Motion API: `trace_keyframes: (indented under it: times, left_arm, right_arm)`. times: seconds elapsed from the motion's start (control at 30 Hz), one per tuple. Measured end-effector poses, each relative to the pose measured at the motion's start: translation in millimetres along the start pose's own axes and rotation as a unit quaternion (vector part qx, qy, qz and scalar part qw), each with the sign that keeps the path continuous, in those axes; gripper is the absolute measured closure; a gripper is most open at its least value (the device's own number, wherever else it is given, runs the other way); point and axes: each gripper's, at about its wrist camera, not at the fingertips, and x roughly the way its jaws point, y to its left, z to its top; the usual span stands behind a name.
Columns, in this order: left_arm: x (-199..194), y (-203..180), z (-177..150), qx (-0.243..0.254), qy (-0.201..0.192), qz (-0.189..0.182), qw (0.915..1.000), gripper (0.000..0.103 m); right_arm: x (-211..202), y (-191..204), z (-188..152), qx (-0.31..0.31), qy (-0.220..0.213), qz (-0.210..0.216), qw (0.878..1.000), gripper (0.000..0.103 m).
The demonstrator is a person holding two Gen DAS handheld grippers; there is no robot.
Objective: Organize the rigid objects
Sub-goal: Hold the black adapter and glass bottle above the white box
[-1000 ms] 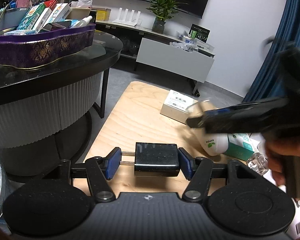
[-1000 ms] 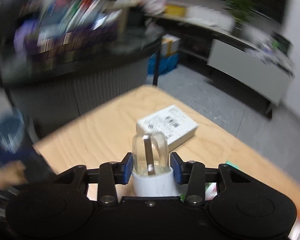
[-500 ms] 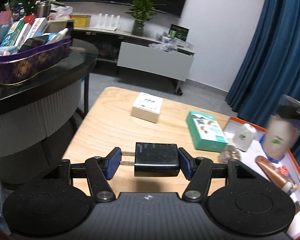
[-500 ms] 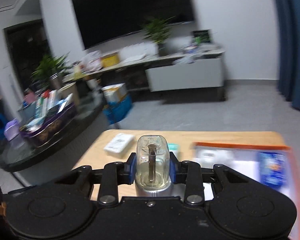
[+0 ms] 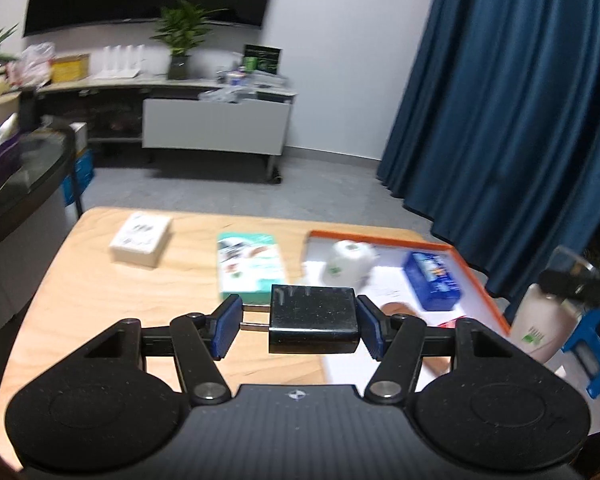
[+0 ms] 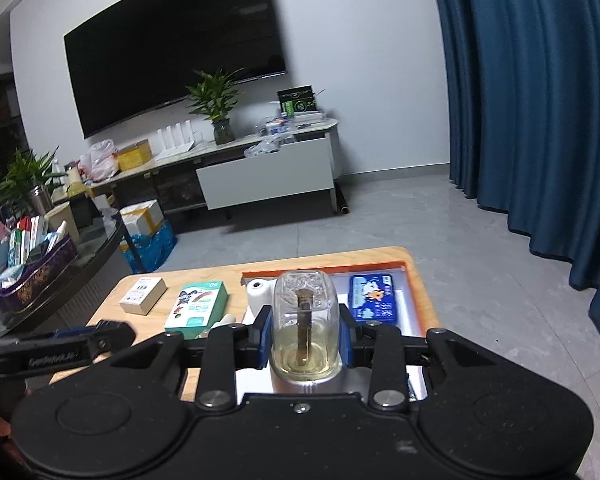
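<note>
My left gripper [image 5: 298, 320] is shut on a black charger plug [image 5: 314, 318], its prongs against the left pad, held above the wooden table [image 5: 100, 304]. My right gripper [image 6: 304, 336] is shut on a pump bottle with a clear cap [image 6: 304, 312] and hangs over the near part of the orange-rimmed white tray [image 6: 324, 270]. The left wrist view shows that bottle [image 5: 540, 320] at the far right. Inside the tray [image 5: 380, 236] lie a white bottle [image 5: 350, 260], a blue box [image 5: 432, 280] and a brown tube [image 5: 400, 308]. A green box [image 5: 250, 262] and a white box [image 5: 140, 240] lie on the table.
A dark round glass table [image 6: 100, 252] with a purple tin of boxes [image 6: 32, 276] stands at the left. Blue curtains [image 6: 540, 120] hang on the right, with a blue stool [image 5: 596, 344] below them. A low TV cabinet [image 6: 268, 176] lines the far wall.
Both views have swung right, bringing the tray into sight. My right gripper has carried the bottle from the table's left side to above the tray. The charger stays in my left gripper.
</note>
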Motion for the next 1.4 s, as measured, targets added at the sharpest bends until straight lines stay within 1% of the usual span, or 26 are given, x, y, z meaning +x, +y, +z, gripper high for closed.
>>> trace_keyframes:
  times: [0.1,0.27,0.53,0.77,1.0,1.07,1.17,1.23,1.33,1.4]
  left_arm:
    - [3,-26,7,0.018,0.003,-0.005,0.9998,0.042]
    - [7,-58,11,0.039,0.009,-0.009,0.9991,0.042]
    - [11,-80,7,0.058,0.017,-0.016,0.998,0.042]
    - [12,-81,3,0.057,0.021,-0.013,0.9981,0.042]
    - [3,-72,-14,0.046,0.032,-0.017,0.9983,0.042]
    - [-1,-66,-21,0.044,0.035,-0.012,0.9984,0.042]
    - [-6,-55,-27,0.028,0.041,-0.008,0.9987,0.042]
    - [-11,-49,-30,0.033,0.038,-0.005,0.9987,0.042]
    - [-18,-38,-36,0.038,0.034,0.009,0.9986,0.042]
    - [-20,-28,-38,0.026,0.037,0.019,0.9988,0.042]
  right_arm:
    - [-8,-12,-3,0.007,-0.004,-0.003,1.0,0.064]
    - [-18,-24,-6,0.015,-0.014,-0.012,1.0,0.064]
    - [-28,-40,-9,0.025,-0.025,-0.017,0.999,0.064]
    - [-26,-41,-12,0.027,-0.023,-0.02,0.999,0.064]
    - [-20,-35,-13,0.019,-0.018,-0.021,0.999,0.064]
    - [-20,-34,-13,0.016,-0.015,-0.02,1.0,0.064]
    - [-20,-35,-16,0.017,-0.009,-0.02,1.0,0.064]
    - [-21,-35,-18,0.018,-0.007,-0.02,1.0,0.064]
    - [-24,-36,-21,0.018,-0.006,-0.024,1.0,0.064]
    - [-25,-38,-20,0.021,-0.007,-0.027,0.999,0.064]
